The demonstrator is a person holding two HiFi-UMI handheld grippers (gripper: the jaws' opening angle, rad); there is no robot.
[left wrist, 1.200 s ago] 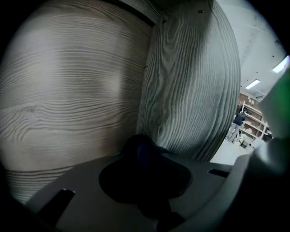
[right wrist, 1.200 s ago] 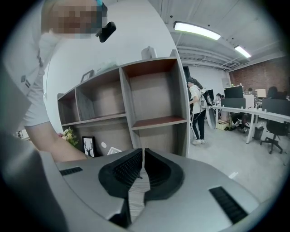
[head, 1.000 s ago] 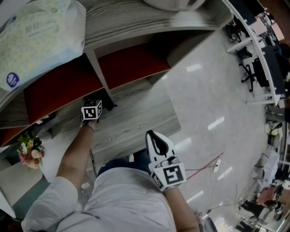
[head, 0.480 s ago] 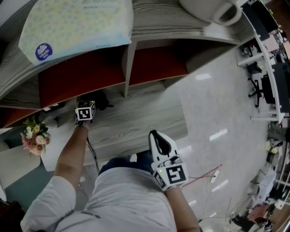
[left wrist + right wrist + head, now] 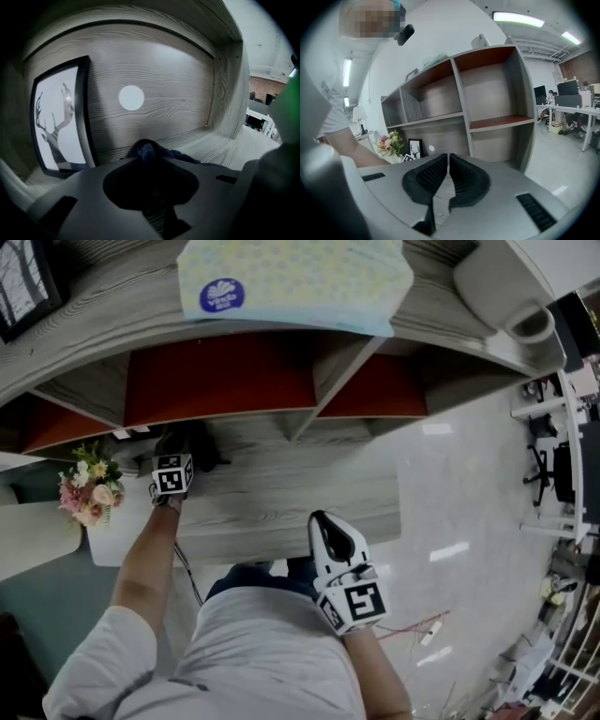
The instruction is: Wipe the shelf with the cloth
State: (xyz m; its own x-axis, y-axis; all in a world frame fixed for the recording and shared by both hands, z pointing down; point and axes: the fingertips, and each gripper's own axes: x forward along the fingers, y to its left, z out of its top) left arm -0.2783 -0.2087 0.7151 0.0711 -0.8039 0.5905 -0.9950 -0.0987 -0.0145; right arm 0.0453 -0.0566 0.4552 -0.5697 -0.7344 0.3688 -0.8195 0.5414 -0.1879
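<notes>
Left claw (image 5: 149,161) has slid left along the bottom shelf (image 5: 281,486), clamped on the dark cloth (image 5: 145,150) resting there beside a framed picture (image 5: 56,122). Right claw (image 5: 447,164) hangs closed, empty, off the shelf.

The cloth (image 5: 146,151) lies on the lowest board of the shelf (image 5: 281,493), right of the framed picture (image 5: 61,122), apparently near the back wall.
</notes>
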